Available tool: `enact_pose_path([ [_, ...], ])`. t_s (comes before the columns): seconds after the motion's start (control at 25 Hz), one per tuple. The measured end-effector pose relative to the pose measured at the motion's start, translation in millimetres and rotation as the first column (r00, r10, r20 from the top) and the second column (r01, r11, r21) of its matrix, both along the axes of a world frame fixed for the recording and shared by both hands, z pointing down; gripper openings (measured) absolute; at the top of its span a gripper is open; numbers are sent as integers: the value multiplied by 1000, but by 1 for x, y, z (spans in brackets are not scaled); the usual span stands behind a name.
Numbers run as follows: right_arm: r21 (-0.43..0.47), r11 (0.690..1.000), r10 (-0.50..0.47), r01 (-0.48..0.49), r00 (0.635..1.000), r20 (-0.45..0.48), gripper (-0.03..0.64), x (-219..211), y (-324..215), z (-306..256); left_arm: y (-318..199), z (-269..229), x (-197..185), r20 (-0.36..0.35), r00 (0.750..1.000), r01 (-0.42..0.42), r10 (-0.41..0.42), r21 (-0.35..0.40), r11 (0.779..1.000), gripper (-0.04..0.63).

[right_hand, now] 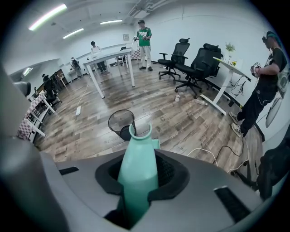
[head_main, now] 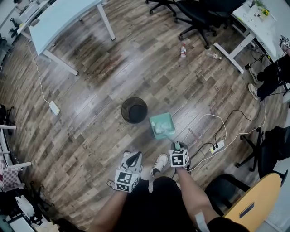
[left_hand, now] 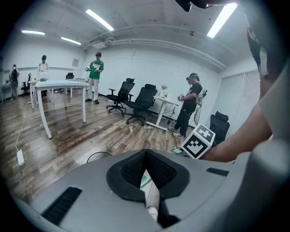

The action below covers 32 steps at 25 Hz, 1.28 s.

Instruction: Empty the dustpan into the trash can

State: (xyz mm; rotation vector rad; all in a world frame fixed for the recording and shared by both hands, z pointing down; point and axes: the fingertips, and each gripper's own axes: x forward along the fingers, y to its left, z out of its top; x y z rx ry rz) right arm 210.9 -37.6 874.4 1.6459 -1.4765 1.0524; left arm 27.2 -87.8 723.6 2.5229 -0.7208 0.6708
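A mint-green dustpan (head_main: 162, 124) rests on the wooden floor with pale scraps in it, just right of a black mesh trash can (head_main: 134, 110). Its handle (right_hand: 137, 158) runs back toward me, and my right gripper (head_main: 176, 145) is shut on it, pointing steeply down. In the right gripper view the handle fills the gap between the pads, and the trash can (right_hand: 121, 123) stands beyond its forked tip. My left gripper (head_main: 134, 157) hovers over the floor to the left, near my shoe, jaws shut with nothing held. The left gripper view shows its pads (left_hand: 136, 170) meeting.
A white power strip (head_main: 217, 147) and looping cables lie right of the dustpan. Another power strip (head_main: 54, 108) lies at far left. A white table (head_main: 59, 18) stands at the back left, office chairs (head_main: 195, 13) at the back, with a bottle (head_main: 183, 50) on the floor. People stand around the room.
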Motion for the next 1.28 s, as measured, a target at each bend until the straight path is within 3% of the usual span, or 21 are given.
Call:
enact_pose_path([
  [0.8, -8, 1000, 23, -23, 1000, -19, 98, 15, 1, -7, 8, 4, -8, 11, 1000, 10, -10, -6, 1000, 12],
  [1.28, 99, 993, 78, -71, 994, -74, 98, 34, 8, -51, -4, -13, -6, -1, 1000, -2, 2, 29, 1000, 12],
])
